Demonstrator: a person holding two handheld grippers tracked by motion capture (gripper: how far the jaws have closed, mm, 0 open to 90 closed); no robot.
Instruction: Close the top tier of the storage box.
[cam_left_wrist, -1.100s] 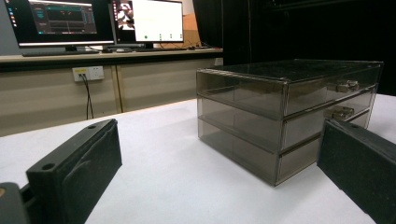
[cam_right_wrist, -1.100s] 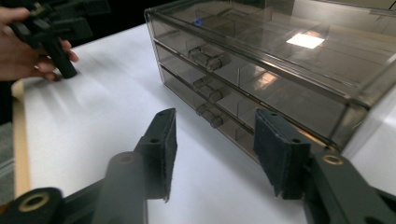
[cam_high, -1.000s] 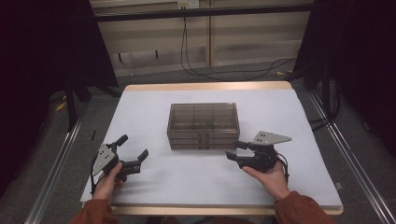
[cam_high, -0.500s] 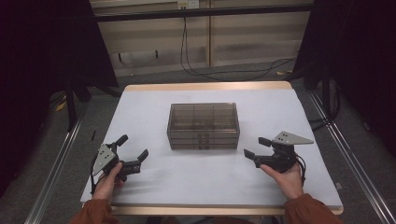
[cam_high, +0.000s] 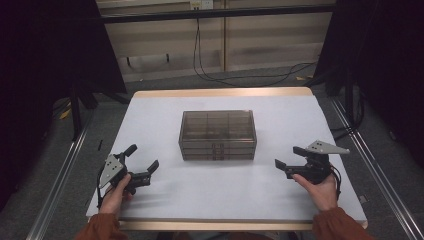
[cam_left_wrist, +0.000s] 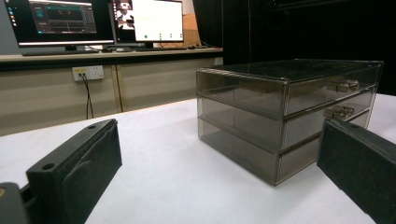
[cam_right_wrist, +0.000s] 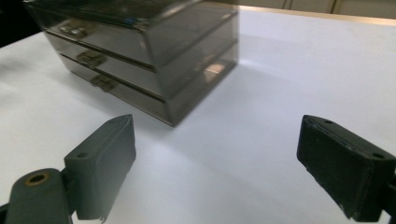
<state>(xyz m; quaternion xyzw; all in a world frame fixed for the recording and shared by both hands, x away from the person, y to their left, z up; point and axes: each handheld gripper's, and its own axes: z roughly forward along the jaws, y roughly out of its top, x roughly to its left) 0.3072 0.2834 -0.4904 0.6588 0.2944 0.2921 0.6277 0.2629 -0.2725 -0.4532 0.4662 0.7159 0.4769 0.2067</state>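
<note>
Orange sleeves: person's forearms come in at 6 o'clock, one gripper in each hand, both resting low on the table.
Left gripper (cam_high: 141, 164): about 8 o'clock on the table, jaws spread wide, nothing between them. Aimed roughly at the box's left front corner.
Right gripper (cam_high: 290, 161): about 4 o'clock, also gaping and empty, grey plate on top, pointing in toward the box's right front corner.
White table (cam_high: 220, 195): bare stretch between the grippers and the box, so neither one is touching it.
Drawer box (cam_high: 217, 135): dead centre, smoky see-through plastic, three drawers stacked, all looking pushed in, small handles on the 6 o'clock face.
Far end: wall with an outlet and hanging cables at 12 o'clock; the left gripper view catches monitors on a desk back there.
What could go wrong: those handles look tiny and the box looks light, so I'd guess tugging a drawer one-handed drags the whole unit forward. Coming in at the corner could miss the handle and shove the box askew.
</note>
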